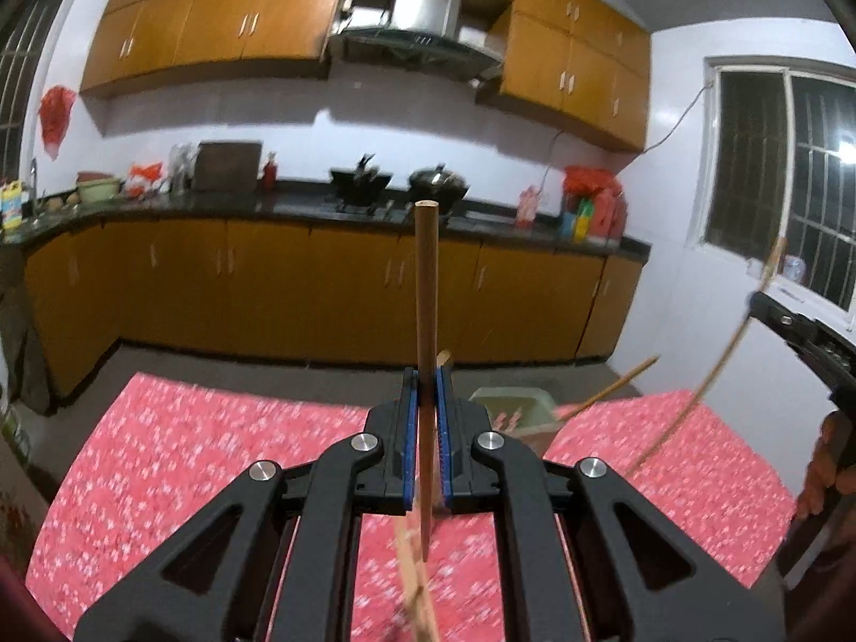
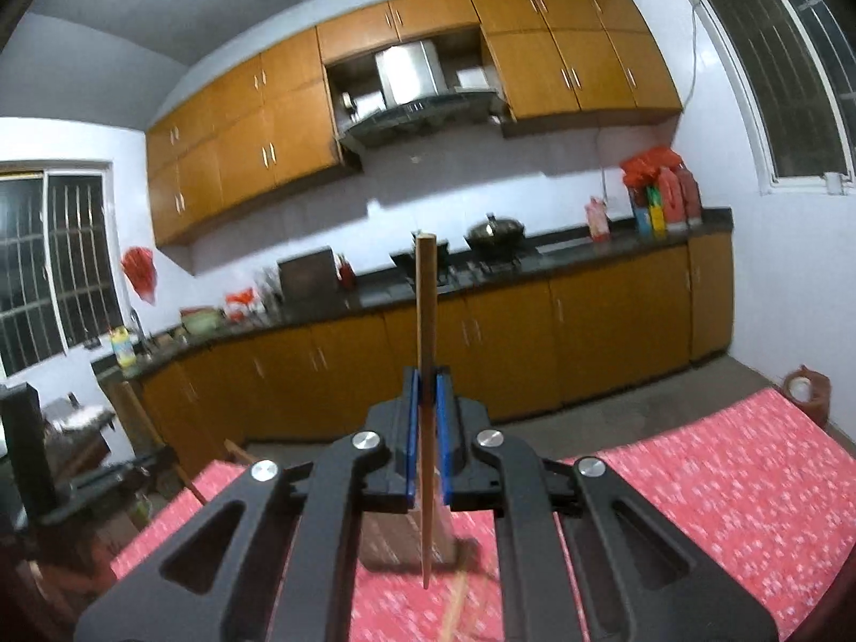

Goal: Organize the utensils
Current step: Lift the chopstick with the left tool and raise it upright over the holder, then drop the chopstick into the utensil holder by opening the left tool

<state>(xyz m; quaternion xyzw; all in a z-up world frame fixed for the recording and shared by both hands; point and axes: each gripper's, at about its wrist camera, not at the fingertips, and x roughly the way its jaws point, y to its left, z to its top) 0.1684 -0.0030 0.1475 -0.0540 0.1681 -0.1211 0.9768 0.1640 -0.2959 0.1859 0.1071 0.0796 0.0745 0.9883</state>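
My left gripper (image 1: 426,374) is shut on a wooden chopstick (image 1: 426,294) that stands upright between the blue pads, above the red flowered tablecloth (image 1: 214,455). My right gripper (image 2: 426,377) is shut on another wooden chopstick (image 2: 426,321), also upright. In the left wrist view the right gripper (image 1: 802,331) shows at the far right with its chopstick (image 1: 717,374) slanting down. A pale green utensil holder (image 1: 516,406) stands just beyond my left fingers, a chopstick (image 1: 610,388) leaning out of it. A brown holder (image 2: 406,535) sits under my right gripper, partly hidden. More blurred wooden sticks (image 1: 417,578) lie below my left gripper.
Orange kitchen cabinets (image 1: 267,273) and a dark counter with woks (image 1: 438,182) run along the far wall. A window (image 1: 786,176) is on the right. A tape roll (image 2: 802,388) sits past the table's right corner. Dark furniture (image 2: 32,455) stands at the left.
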